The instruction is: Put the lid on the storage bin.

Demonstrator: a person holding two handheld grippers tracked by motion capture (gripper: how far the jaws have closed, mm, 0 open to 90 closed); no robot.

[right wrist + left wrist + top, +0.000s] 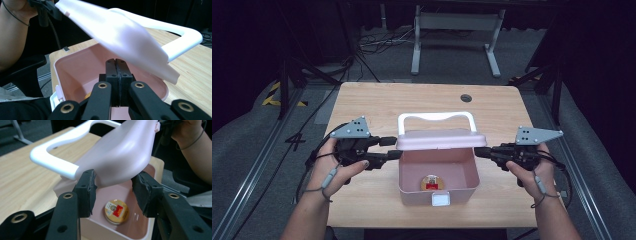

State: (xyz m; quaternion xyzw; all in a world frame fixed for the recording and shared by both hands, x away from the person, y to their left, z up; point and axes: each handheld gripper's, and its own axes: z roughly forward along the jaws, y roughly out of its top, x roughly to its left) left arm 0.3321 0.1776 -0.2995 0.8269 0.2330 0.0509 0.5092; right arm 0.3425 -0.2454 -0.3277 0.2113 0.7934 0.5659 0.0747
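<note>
Inside the open pink plastic box (438, 172) lies a round gold tin (432, 182), under the raised pink lid (441, 139). Left gripper (398, 148) grasps that lid's edge. Right gripper (477, 151), clenched empty, sits beside the box's other side.

Left fingers (86, 191) apart, right fingers (116, 72) together

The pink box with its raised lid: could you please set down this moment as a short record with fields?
box: pink box on the wooden table, open at the top
lid: pink lid raised and tilted over the box, white handle at the far side
contents: round gold tin with a red label on the box floor
front: white latch on the near wall
left gripper: jaws set around the lid's left end
right gripper: jaws shut, tips under the lid's right edge
</note>
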